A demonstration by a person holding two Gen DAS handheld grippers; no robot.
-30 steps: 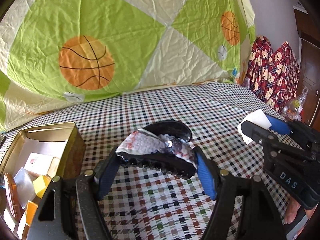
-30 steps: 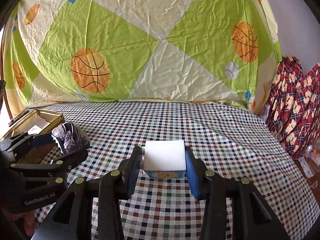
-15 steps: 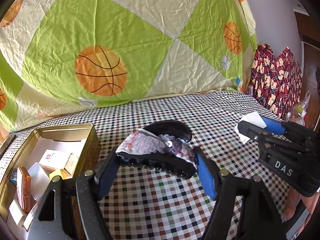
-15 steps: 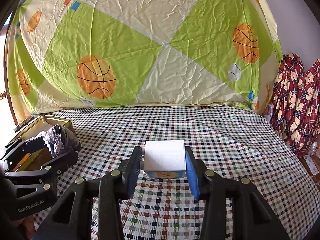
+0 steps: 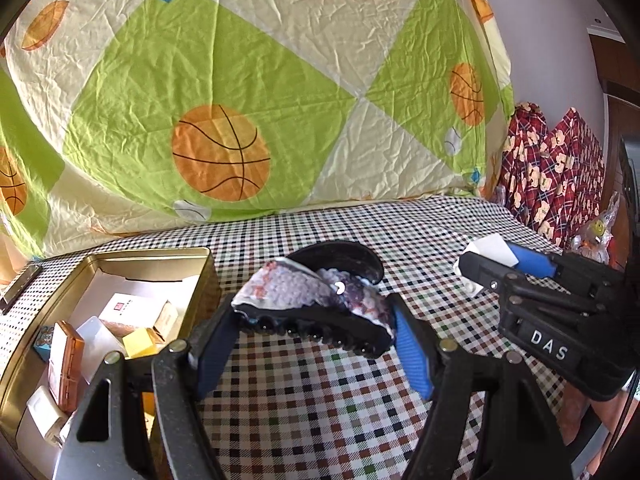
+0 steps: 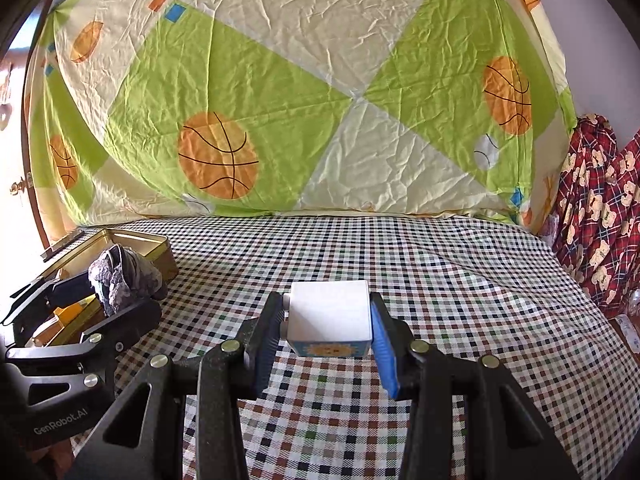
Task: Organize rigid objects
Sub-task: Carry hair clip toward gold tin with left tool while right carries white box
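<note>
My left gripper (image 5: 312, 332) is shut on a black hair claw clip (image 5: 316, 304) with a purple-white sequin top, held above the checkered cloth just right of the gold tin (image 5: 208, 276). The clip also shows in the right wrist view (image 6: 120, 276), beside the tin (image 6: 156, 248). My right gripper (image 6: 326, 332) is shut on a small white box (image 6: 330, 312) with a blue and yellow picture on its front. In the left wrist view this gripper (image 5: 496, 262) and the white box (image 5: 490, 246) show at the right.
The gold tin holds several small boxes and cards (image 5: 132, 312). A checkered cloth (image 6: 440, 280) covers the surface. A green and cream basketball sheet (image 6: 300, 100) hangs behind. Red patterned fabric (image 6: 600, 208) stands at the right. A thin dark bar (image 5: 20, 284) lies left of the tin.
My left gripper has moved left towards the tin with the clip, and more of the tin's inside shows. My right gripper still holds the white box, little changed.
</note>
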